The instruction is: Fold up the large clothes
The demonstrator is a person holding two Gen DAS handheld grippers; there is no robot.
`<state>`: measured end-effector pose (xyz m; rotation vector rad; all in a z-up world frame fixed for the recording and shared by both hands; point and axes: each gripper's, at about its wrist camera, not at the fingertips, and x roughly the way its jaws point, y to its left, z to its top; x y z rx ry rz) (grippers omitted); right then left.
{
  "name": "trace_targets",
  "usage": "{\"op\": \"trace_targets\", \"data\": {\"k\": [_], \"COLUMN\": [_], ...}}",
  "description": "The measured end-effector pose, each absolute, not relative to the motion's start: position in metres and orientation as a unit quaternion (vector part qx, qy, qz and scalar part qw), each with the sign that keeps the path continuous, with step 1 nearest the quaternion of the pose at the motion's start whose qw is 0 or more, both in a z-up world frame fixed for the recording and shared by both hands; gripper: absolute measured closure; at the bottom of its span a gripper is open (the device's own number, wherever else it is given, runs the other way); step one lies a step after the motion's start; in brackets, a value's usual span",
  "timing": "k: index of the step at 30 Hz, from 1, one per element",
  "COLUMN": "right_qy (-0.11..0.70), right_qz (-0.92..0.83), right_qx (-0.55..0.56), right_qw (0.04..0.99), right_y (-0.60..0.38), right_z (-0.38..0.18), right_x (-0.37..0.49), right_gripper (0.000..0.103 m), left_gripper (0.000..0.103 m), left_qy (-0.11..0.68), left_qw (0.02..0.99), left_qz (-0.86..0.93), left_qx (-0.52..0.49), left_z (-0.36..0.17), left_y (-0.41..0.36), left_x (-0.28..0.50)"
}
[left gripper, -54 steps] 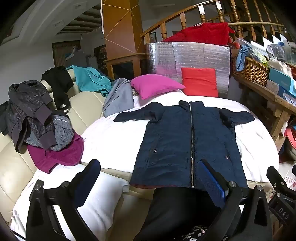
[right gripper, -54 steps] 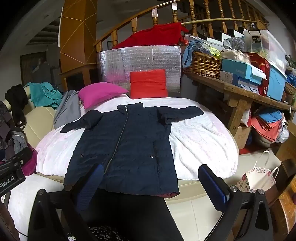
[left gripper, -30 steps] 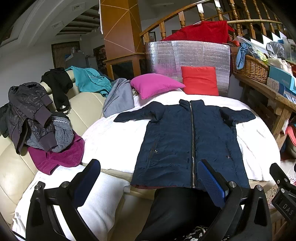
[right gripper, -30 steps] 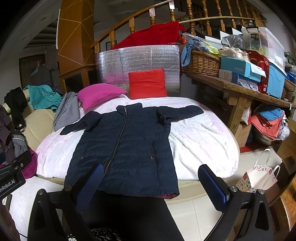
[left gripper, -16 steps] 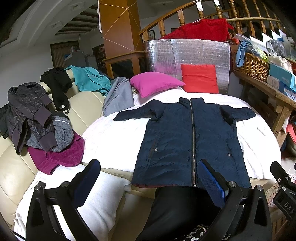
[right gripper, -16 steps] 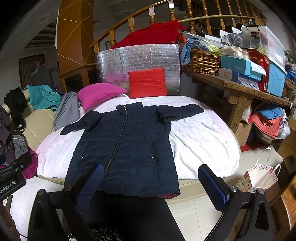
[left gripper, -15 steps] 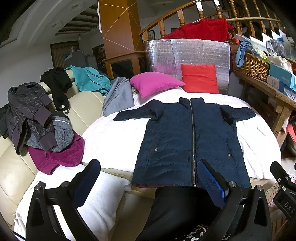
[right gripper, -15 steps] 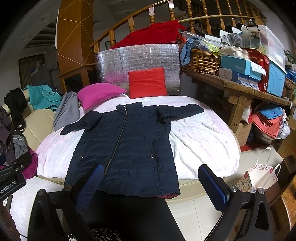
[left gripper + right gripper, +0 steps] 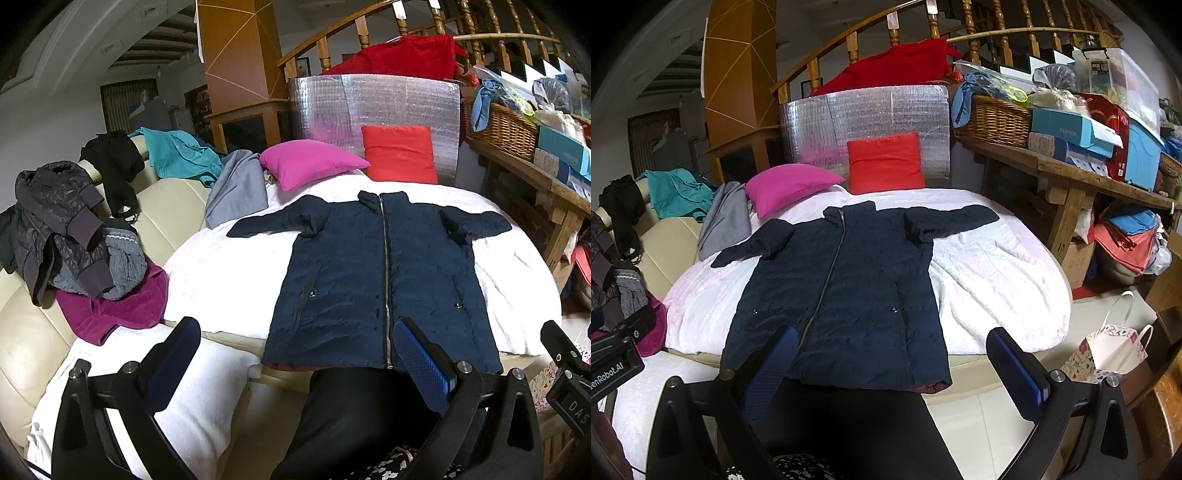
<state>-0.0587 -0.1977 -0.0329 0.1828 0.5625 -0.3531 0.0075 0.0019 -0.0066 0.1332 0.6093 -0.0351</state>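
The navy coat (image 9: 380, 280) is laid flat, zip up and sleeves spread, on the white bed cover (image 9: 229, 269) — a layout judged ready for folding. The left gripper (image 9: 301, 363) and right gripper (image 9: 894, 365) are held back from the coat's hem, jaws spread wide, nothing grasped.

Dim indoor light; the white blanket (image 9: 229, 273) glares overexposed. Fisheye bends the edges, corners black; focus sharp.

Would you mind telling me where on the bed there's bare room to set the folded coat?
The white blanket is bare left of the navy coat, and again to its right, toward the wooden bench. The head end is crowded by the pink cushion and red cushion; the sofa back holds piled clothes.
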Motion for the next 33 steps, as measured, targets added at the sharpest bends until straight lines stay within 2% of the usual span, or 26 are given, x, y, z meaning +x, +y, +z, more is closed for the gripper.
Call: {"op": "trace_targets", "data": {"k": [33], "right_qy": [0.28], "right_qz": [-0.172], "right_qx": [0.091], "right_qw": [0.94], "right_y": [-0.1994], "right_z": [-0.0376], "right_x": [-0.058], "right_gripper": [0.0], "left_gripper": [0.0], "left_qy": [0.303], "left_qw": [0.951], "left_qz": [-0.016], "left_qx": [0.063], "left_z": [-0.0109], "left_y": [0.0054], "left_x": [0.0089]}}
